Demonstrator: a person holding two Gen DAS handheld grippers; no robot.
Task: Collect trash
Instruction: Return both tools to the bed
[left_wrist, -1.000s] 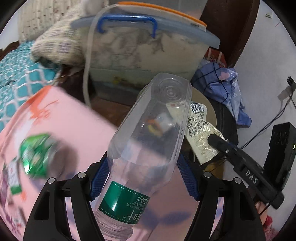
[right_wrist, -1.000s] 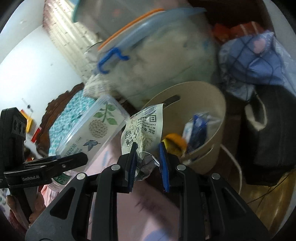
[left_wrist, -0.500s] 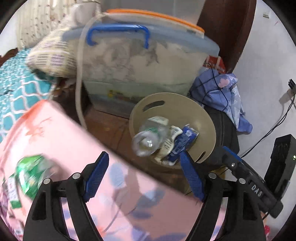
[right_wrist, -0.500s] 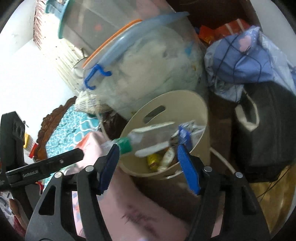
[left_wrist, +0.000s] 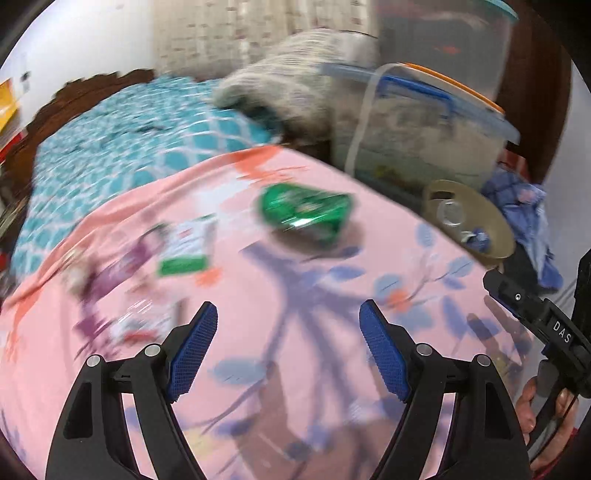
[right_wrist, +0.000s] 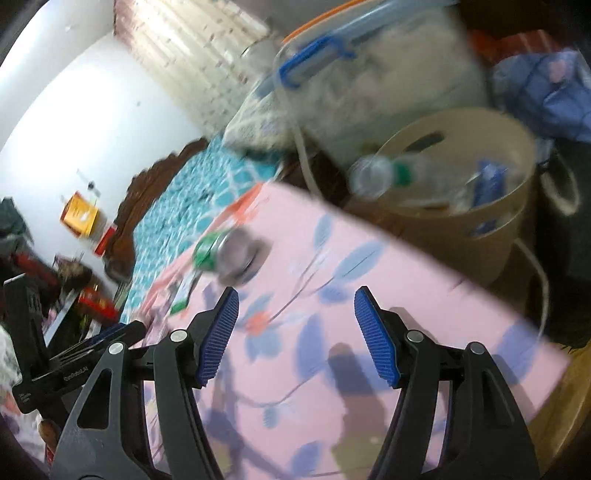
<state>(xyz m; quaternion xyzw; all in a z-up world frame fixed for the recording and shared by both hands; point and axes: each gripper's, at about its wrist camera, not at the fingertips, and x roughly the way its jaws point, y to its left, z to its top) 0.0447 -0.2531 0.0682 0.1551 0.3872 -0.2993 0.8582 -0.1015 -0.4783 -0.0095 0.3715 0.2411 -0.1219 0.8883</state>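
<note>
A pink flowered bedsheet (left_wrist: 295, 332) fills the lower frame. At right stands the round beige plastic bin (right_wrist: 491, 236), a clear bottle (right_wrist: 373, 175) inside. The crushed green can (left_wrist: 306, 214) lies mid-sheet (blurred). Left gripper (left_wrist: 288, 349) and right gripper (right_wrist: 295, 332) both gape empty.

You were working in a lived-in bedroom: a bed with a carved dark wooden headboard (left_wrist: 96, 83) carried a teal patterned bedspread (left_wrist: 122, 147) and a pink floral sheet (left_wrist: 295, 332). Beside it stood stacked clear plastic storage bins (left_wrist: 424, 136) and a beige wastebasket (right_wrist: 491, 221) with trash in it. A rumpled blue cloth (right_wrist: 546, 92) and a curtain (right_wrist: 207, 55) completed the domestic clutter.
</note>
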